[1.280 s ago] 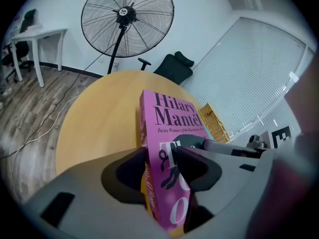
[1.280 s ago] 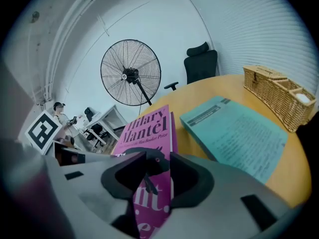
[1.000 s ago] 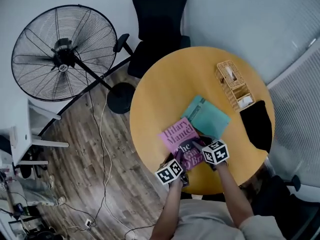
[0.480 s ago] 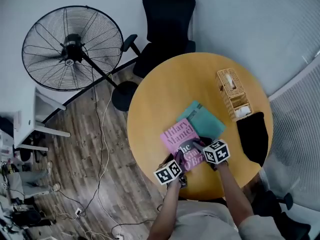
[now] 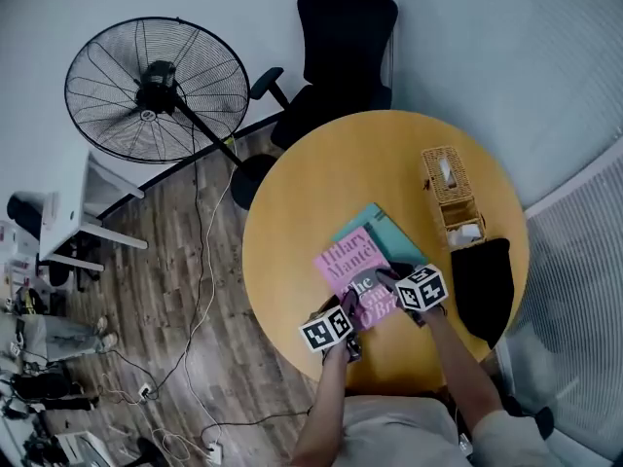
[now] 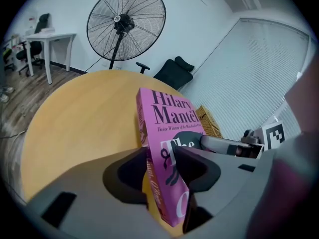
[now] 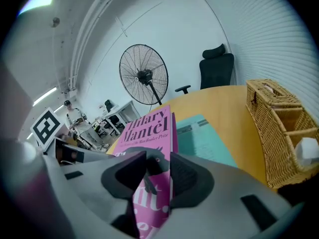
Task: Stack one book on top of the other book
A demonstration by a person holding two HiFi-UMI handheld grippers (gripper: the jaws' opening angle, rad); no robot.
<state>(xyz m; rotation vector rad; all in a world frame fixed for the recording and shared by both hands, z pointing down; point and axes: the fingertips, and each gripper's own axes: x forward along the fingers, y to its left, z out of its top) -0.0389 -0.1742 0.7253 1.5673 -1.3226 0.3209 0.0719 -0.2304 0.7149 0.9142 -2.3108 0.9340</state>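
Observation:
A pink book is held from its near edge by both grippers above the round wooden table. It overlaps most of a teal book lying flat beneath it. My left gripper has the pink book between its jaws, which are closing, and the pads touch both covers. My right gripper is shut on the same book's right side. In the right gripper view the teal book shows just beyond and to the right of the pink one.
A wicker basket stands at the table's right, with a black cloth-like item in front of it near the edge. A black office chair and a floor fan stand beyond the table.
Both grippers have carried the pink book up and right over the teal book, which is now largely covered. The head view has shifted a little.

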